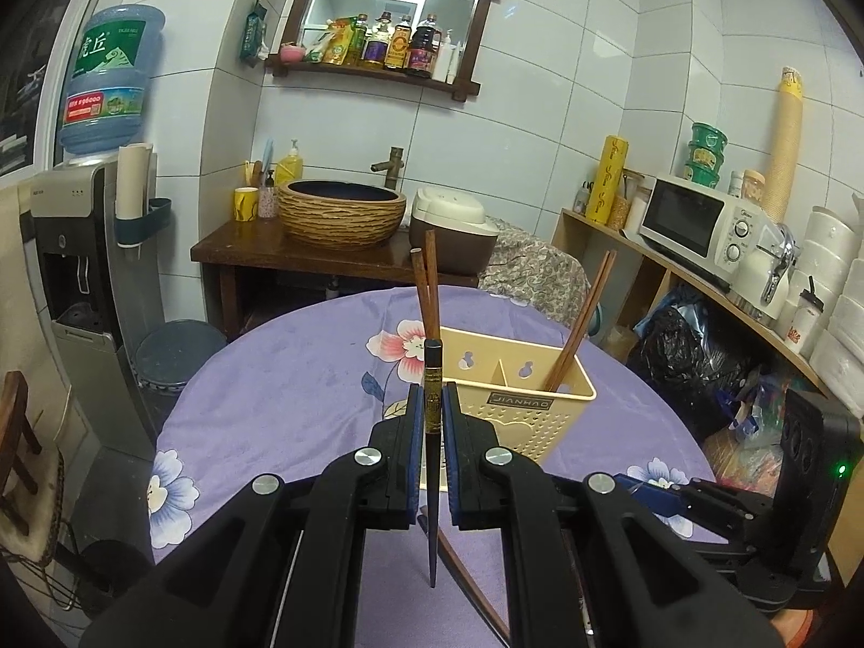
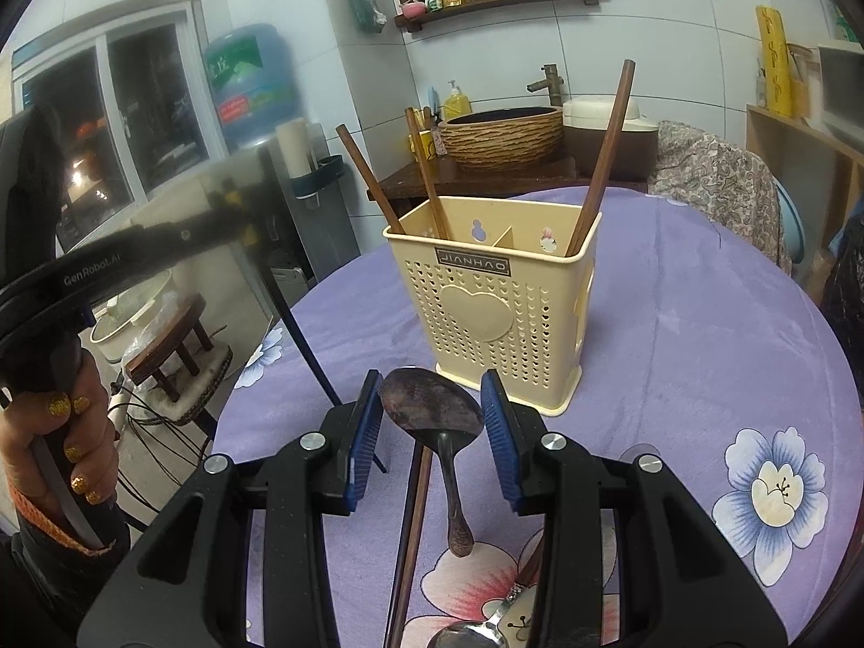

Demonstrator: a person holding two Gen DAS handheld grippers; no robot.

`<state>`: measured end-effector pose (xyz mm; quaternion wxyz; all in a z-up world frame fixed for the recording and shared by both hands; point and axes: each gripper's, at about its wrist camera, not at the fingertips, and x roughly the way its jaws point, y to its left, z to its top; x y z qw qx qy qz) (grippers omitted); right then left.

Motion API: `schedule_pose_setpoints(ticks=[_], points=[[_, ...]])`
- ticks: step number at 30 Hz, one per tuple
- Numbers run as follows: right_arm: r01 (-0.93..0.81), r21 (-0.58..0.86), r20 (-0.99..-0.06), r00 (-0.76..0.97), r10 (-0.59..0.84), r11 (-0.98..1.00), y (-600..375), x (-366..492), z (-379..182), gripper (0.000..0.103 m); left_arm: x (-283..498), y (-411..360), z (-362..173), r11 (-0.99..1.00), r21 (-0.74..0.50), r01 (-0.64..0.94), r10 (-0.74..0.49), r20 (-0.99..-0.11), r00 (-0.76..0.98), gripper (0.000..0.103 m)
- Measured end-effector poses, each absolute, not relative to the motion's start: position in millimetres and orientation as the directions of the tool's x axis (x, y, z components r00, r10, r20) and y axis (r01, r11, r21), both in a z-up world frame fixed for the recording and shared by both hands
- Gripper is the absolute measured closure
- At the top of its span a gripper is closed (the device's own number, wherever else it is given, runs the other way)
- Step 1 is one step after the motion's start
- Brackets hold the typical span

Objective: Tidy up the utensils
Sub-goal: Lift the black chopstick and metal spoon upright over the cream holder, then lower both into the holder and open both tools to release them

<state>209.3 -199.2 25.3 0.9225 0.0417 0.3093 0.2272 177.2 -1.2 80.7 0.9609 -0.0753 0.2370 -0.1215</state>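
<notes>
Above the desk [image 1: 281, 394], your left gripper [image 1: 432, 421] pinches a chopstick [image 1: 432, 378]; keep it upright over the holder [image 1: 518, 405]; right gripper [image 2: 432, 421] half-open, empty.

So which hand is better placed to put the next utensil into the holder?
Left, probably. The left gripper is already shut on a dark chopstick, raised near the yellow holder. The right gripper is open around the wooden spoon on the table, not gripping.

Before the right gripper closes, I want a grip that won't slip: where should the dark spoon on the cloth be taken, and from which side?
Take the dark spoon at its thin neck just behind the bowl, coming from above with one jaw on each side. The bowl is wide and rounded, so pads would likely slide off it; the handle is narrow, lies flat on the tablecloth and points back toward the right gripper, whose jaws stand apart.
</notes>
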Motion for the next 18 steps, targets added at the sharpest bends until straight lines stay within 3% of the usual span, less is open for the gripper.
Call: schedule_pose_setpoints(ticks=[6, 10, 18], points=[[-0.409, 0.206, -0.515, 0.727, 0.453, 0.889, -202, 211, 49, 0.065, 178, -3, 113, 0.938, -0.229, 0.260, -0.334, -0.394, 0.856, 0.095], [-0.425, 0.195, -0.447, 0.763, 0.466, 0.884, -205, 219, 91, 0.065, 189, -5, 152, 0.915, -0.260, 0.309, -0.387, -0.341, 0.857, 0.095], [-0.405, 0.155, -0.277, 0.858, 0.433, 0.901, -210, 250, 184, 0.065, 224, -15, 214, 0.918, -0.270, 0.290, -0.353, -0.228, 0.907, 0.095]])
